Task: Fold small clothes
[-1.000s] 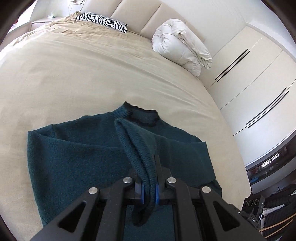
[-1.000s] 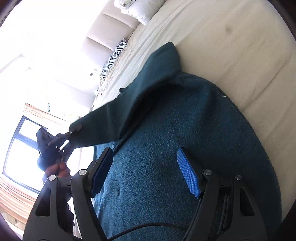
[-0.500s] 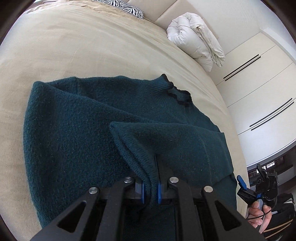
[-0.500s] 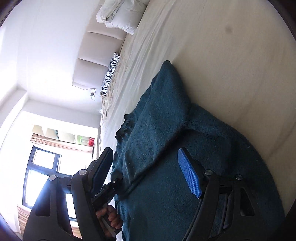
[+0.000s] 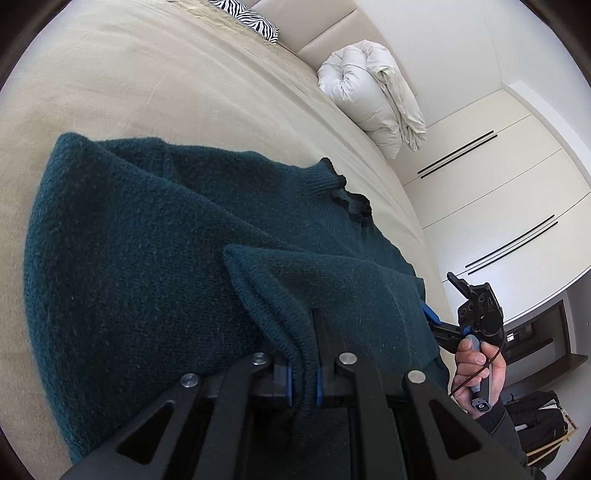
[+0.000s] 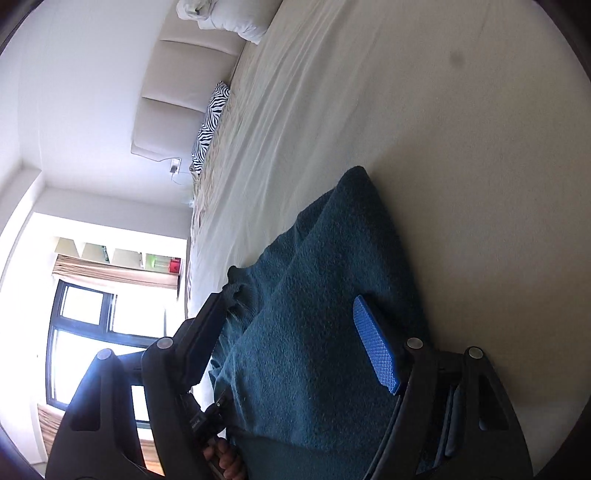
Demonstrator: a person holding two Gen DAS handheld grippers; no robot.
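Observation:
A dark teal knit sweater (image 5: 155,258) lies on the beige bed (image 5: 166,85), neck with black trim toward the headboard. My left gripper (image 5: 303,384) is shut on a sleeve cuff (image 5: 273,306), which it holds folded over the sweater's body. My right gripper (image 6: 295,339) is open and empty, its jaws wide apart over the sweater's right edge (image 6: 332,295). In the left wrist view the right gripper (image 5: 469,317) shows beside the sweater, held in a hand.
A rolled white duvet (image 5: 373,92) and a zebra-print pillow (image 5: 251,18) lie at the headboard. White wardrobe doors (image 5: 498,184) stand past the bed's right edge. A window (image 6: 85,332) is on the far side.
My left gripper has carried the sleeve down and across the sweater's body, now low over it. My right gripper has stayed open and swung toward the sweater's right edge.

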